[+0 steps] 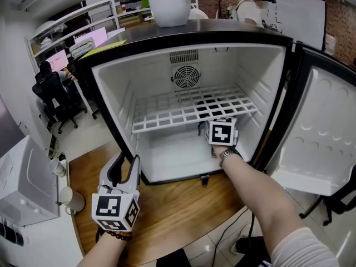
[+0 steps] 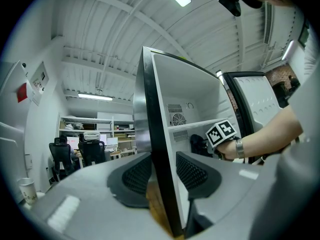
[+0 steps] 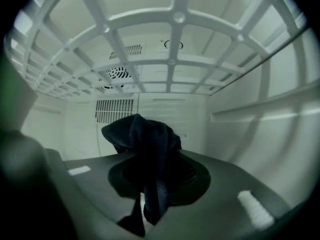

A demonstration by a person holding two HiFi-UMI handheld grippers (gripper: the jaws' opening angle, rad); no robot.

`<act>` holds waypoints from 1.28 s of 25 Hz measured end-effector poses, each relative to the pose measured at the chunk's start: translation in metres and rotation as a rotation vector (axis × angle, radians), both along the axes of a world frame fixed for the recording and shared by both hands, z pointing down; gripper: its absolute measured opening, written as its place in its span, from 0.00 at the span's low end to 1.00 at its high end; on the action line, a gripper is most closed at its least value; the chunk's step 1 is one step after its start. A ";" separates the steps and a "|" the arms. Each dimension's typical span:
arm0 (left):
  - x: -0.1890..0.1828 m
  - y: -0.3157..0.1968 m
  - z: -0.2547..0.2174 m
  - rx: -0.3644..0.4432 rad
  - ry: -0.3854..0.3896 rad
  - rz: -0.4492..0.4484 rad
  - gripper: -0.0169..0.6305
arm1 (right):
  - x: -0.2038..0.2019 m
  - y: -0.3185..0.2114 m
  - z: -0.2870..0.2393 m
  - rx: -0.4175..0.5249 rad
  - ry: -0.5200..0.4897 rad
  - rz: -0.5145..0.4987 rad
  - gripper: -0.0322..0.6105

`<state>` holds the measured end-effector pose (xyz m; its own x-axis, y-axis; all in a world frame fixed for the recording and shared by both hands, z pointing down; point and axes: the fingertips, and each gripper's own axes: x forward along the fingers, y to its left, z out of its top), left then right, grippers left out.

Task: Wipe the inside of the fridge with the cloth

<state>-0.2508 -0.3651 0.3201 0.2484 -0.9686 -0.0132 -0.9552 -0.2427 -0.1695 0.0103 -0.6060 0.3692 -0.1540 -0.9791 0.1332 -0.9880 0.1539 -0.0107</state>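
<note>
The small black fridge [image 1: 111, 88] stands open, with a white inside and a white wire shelf [image 1: 167, 113]. My right gripper [image 3: 150, 184] is shut on a dark blue cloth [image 3: 145, 144] that bunches up over the jaws. It reaches into the lower compartment under the shelf [image 3: 172, 64], pointing at the back wall. In the head view its marker cube [image 1: 222, 131] hides the jaws, and a bit of the cloth [image 1: 201, 128] shows to its left. My left gripper [image 1: 127, 163] clamps the front edge of the fridge's left wall [image 2: 157, 149] near the bottom corner.
The fridge door [image 1: 322, 132] hangs open at the right. A white plant pot [image 1: 169, 7] sits on top of the fridge. The fridge rests on a wooden surface [image 1: 167, 210]. Paper cups [image 1: 58, 166] and office chairs [image 1: 53, 96] are at the left, and a person [image 1: 250, 4] is behind.
</note>
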 end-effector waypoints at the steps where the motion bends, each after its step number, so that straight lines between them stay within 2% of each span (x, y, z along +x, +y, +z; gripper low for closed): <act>1: 0.000 0.000 0.000 0.001 0.003 -0.002 0.26 | 0.003 0.000 0.001 -0.003 -0.001 0.009 0.16; 11: 0.001 0.000 0.000 -0.004 0.005 -0.007 0.27 | 0.031 -0.001 0.008 -0.041 0.009 0.093 0.16; 19: 0.002 0.000 0.000 -0.008 -0.002 -0.009 0.28 | 0.034 0.005 0.007 -0.053 0.004 0.085 0.16; 24: 0.002 -0.001 0.000 -0.009 0.007 -0.009 0.28 | -0.003 0.029 -0.003 -0.023 0.034 -0.072 0.16; 28: 0.003 -0.001 0.000 -0.011 0.014 -0.005 0.28 | -0.059 0.056 -0.002 -0.039 0.069 -0.247 0.16; 32: 0.003 -0.001 0.000 -0.014 0.025 -0.007 0.28 | -0.125 0.081 -0.006 -0.002 0.191 -0.395 0.16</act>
<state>-0.2482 -0.3662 0.3197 0.2417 -0.9703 -0.0055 -0.9607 -0.2385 -0.1422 -0.1149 -0.5246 0.3635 -0.4893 -0.8495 0.1973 -0.8374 0.5208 0.1660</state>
